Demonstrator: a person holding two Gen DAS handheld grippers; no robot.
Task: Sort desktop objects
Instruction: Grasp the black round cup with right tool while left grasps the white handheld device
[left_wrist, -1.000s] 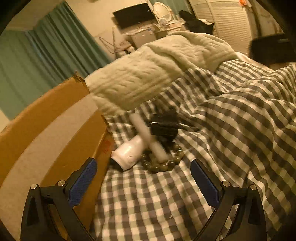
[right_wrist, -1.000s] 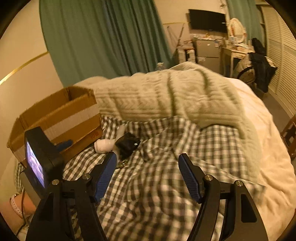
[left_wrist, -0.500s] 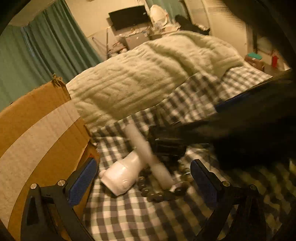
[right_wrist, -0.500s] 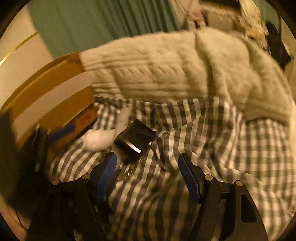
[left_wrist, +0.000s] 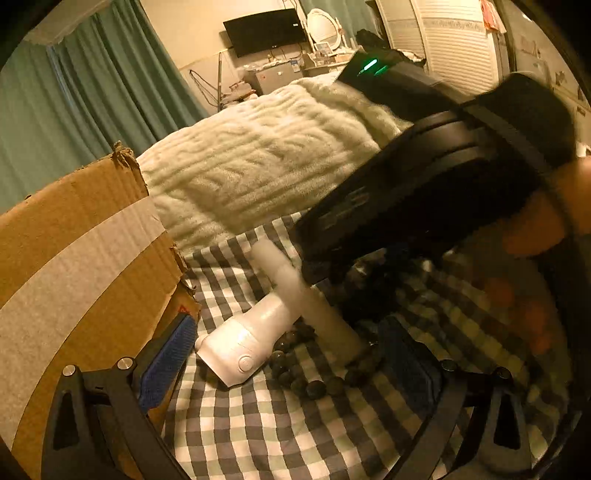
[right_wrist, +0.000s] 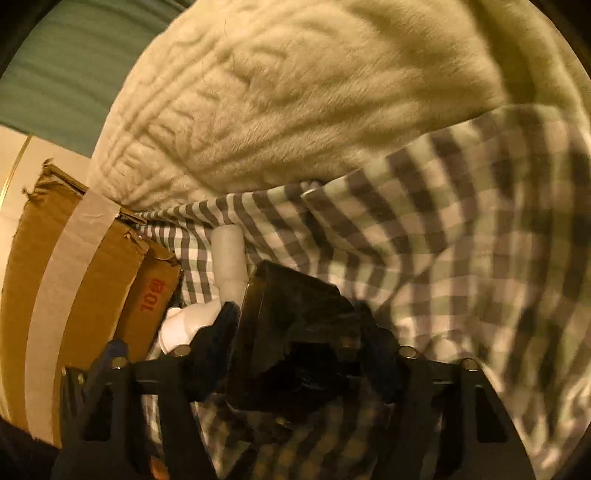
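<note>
Right wrist alone shows right gripper (right_wrist: 299, 354) clasping black box (right_wrist: 291, 332).

You can see a fluffy cream blanket (left_wrist: 258, 155) lying over a checked sheet (left_wrist: 258, 424). Behind the bed hang green curtains (left_wrist: 74, 110). Far back, a black TV (left_wrist: 264, 31) is on the wall near a round mirror (left_wrist: 321, 24).

A checked bedspread (left_wrist: 258, 435) fills the lower frame, bearing a white bottle (left_wrist: 247, 343), dark beads (left_wrist: 314, 387), a cardboard box (left_wrist: 74, 258) at left and a cream blanket (left_wrist: 266, 162) above.
</note>
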